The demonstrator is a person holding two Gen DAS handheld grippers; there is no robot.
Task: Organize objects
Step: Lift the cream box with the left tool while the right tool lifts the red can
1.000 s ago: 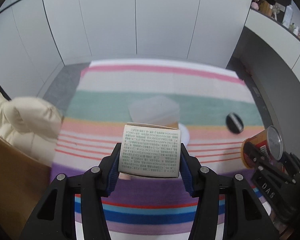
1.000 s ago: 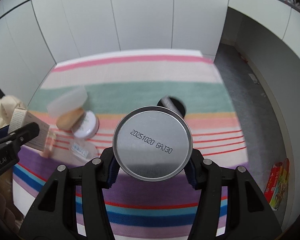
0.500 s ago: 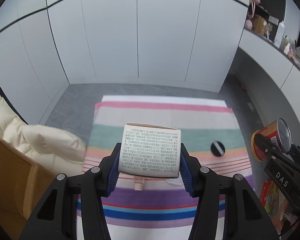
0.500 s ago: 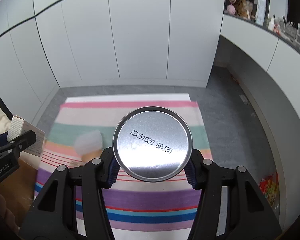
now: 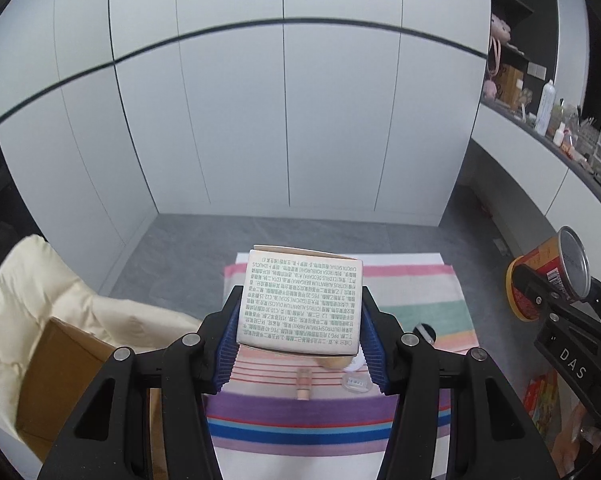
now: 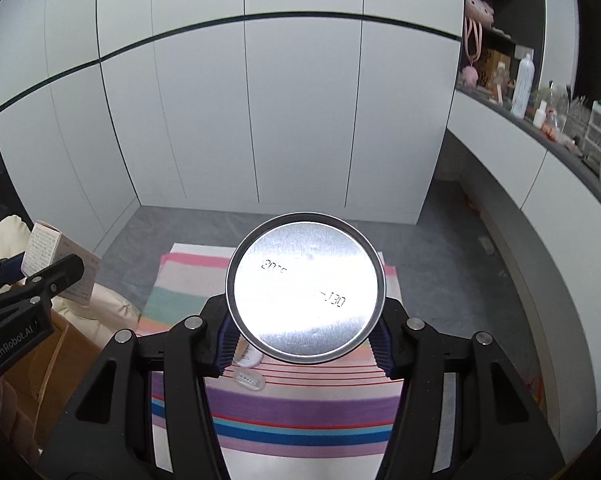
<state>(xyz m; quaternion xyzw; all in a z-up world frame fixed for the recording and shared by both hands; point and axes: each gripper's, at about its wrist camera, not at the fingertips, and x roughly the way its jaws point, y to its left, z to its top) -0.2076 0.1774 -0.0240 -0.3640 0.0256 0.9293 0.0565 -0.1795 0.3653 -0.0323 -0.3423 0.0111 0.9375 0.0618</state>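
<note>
I'm seeing even, soft indoor light with faint shadows. Strong glare blows out the can's metal base (image 6: 305, 287) at the centre of the right wrist view, hiding most of the stamped code. Fisheye bending curves the cabinet doors (image 5: 236, 120), and the corners go black. Focus looks sharp.

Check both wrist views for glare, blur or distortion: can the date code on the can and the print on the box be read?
Right wrist view: glare washes out the can end, so the stamped code is only partly legible; the right gripper is sharp. Left wrist view: the box print is sharp in the left gripper, upside down and tiny. Both views: fisheye bends the cabinet lines.
</note>
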